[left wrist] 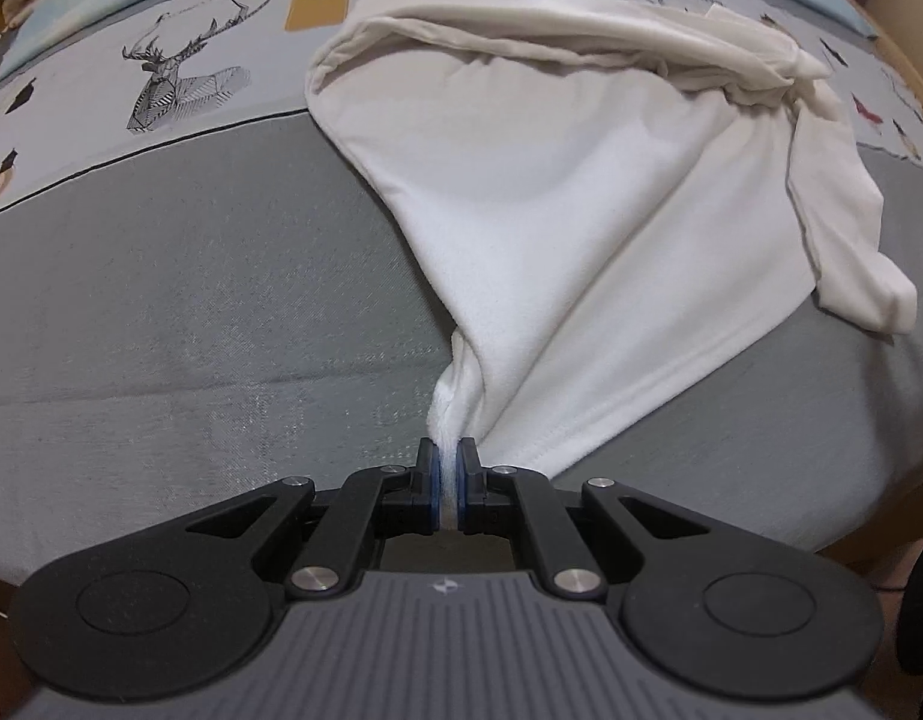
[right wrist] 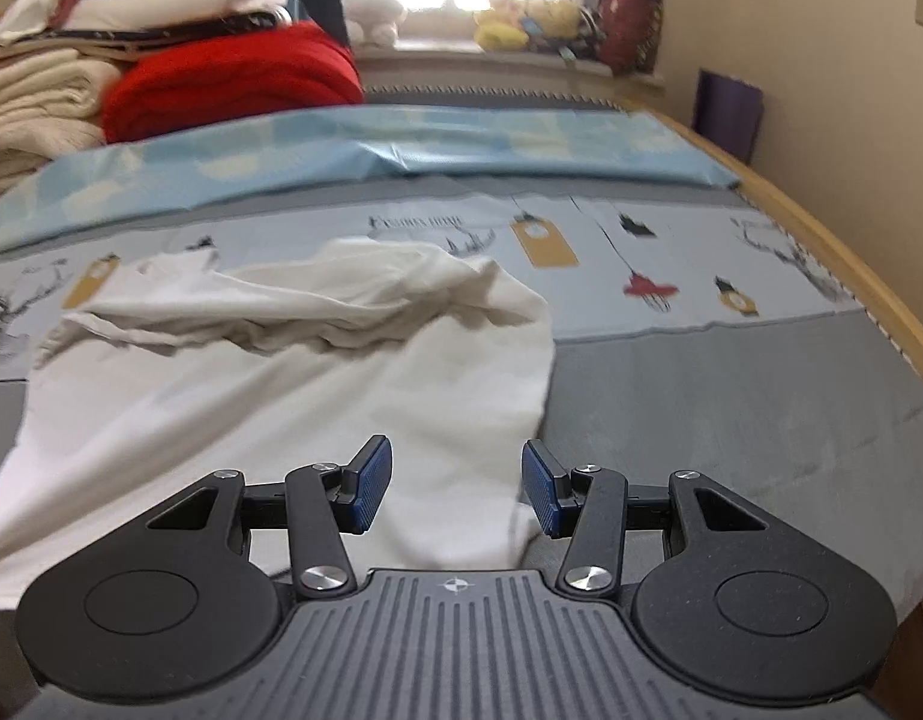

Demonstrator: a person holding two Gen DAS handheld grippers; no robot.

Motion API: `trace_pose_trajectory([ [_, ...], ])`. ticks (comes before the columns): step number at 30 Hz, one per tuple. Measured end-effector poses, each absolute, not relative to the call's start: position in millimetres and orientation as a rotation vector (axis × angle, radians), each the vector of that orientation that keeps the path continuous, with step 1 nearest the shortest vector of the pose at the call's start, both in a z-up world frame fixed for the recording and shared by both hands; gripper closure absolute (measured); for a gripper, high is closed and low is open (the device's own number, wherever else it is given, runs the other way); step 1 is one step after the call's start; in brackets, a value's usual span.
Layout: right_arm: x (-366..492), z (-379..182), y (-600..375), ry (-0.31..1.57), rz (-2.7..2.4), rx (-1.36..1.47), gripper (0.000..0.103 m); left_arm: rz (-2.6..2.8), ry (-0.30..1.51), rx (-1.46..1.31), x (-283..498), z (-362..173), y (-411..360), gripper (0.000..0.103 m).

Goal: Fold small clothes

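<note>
A white garment (left wrist: 551,192) lies crumpled on the grey bed cover, its far part bunched in folds. My left gripper (left wrist: 448,468) is shut on a near corner of the garment and the cloth is drawn taut toward it. In the right wrist view the same garment (right wrist: 293,372) spreads from the left to the middle. My right gripper (right wrist: 456,480) is open and empty, its blue pads (right wrist: 374,483) apart just over the garment's near right edge.
The bed cover (left wrist: 191,312) is grey with a printed band of deer and lanterns (left wrist: 179,78). A light blue sheet (right wrist: 401,150) lies farther back. Stacked blankets and a red one (right wrist: 233,84) sit at the back left. The wooden bed edge (right wrist: 851,276) runs along the right.
</note>
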State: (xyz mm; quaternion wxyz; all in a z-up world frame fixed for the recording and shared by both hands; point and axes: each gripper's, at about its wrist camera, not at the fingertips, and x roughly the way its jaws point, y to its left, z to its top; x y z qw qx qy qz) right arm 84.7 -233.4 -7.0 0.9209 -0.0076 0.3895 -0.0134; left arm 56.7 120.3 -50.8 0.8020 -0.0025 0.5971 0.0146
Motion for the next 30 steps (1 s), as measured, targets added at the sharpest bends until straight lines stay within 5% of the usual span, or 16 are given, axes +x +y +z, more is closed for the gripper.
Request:
trace_pose_trajectory([
  [5, 100, -27, -244, 0.876, -0.048, -0.027, 0.052, 0.020, 1.289, -0.041, 62, -61, 130, 0.097],
  [9, 112, -39, -252, 0.910, -0.059, -0.024, 0.042, 0.030, 1.289, -0.063, 70, -68, 129, 0.095],
  [11, 116, -44, -254, 0.925, -0.055, -0.028, 0.038, 0.056, 1.274, -0.055, 75, -68, 130, 0.081],
  [13, 122, -51, -256, 0.950, -0.041, -0.031, 0.031, 0.088, 1.243, -0.073, 81, -65, 134, 0.055],
  [19, 141, -71, -257, 1.023, -0.008, -0.040, 0.021, 0.090, 1.262, -0.127, 95, -70, 135, 0.053],
  [30, 167, -99, -259, 1.110, 0.010, 0.049, 0.020, 0.054, 1.300, -0.060, 104, -85, 129, 0.053],
])
